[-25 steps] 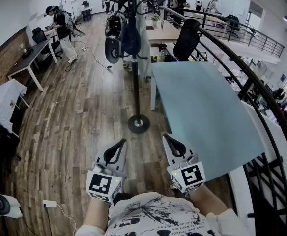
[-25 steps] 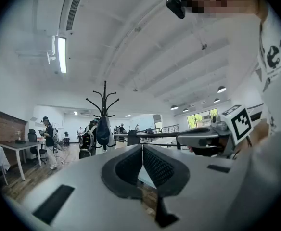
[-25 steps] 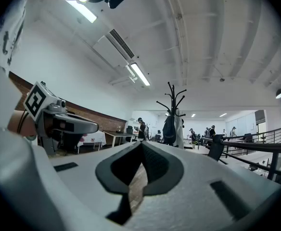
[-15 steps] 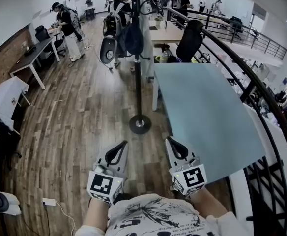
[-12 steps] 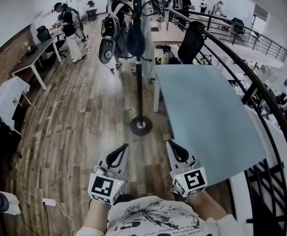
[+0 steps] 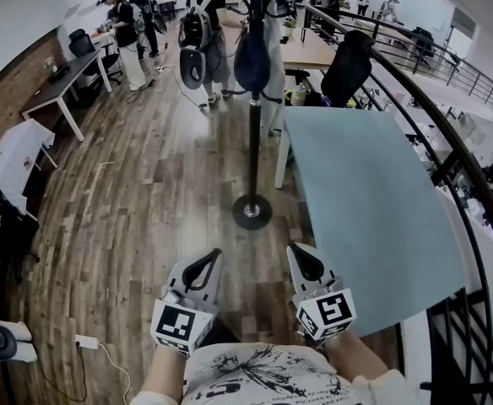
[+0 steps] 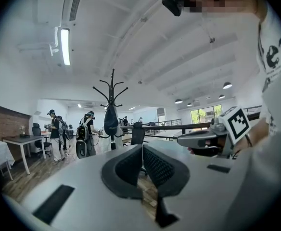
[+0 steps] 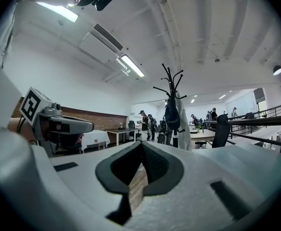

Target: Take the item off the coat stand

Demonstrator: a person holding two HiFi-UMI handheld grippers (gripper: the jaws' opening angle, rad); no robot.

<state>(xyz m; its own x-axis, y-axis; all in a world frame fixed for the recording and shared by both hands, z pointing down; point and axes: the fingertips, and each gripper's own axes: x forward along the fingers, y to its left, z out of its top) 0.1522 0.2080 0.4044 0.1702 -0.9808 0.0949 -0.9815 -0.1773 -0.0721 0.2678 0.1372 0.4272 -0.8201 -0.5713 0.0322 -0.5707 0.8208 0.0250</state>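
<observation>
One dark cap (image 6: 251,61) is hanging high on the black coat stand (image 6: 254,133), with a white garment (image 8: 183,124) draping just beside it. Both grippers are hovering low, well short of the cap, and pointing towards the stand's round base (image 6: 252,211). The left gripper (image 6: 208,258) is showing its jaws pressed together with nothing between them. The right gripper (image 6: 298,253) is doing the same, closed tight and empty. The pair are sitting side by side, apart from each other, over the wooden floor (image 6: 137,192). A pale blue table (image 6: 373,201) is standing right of the stand, and people wearing backpacks (image 6: 203,24) are standing beyond it.
</observation>
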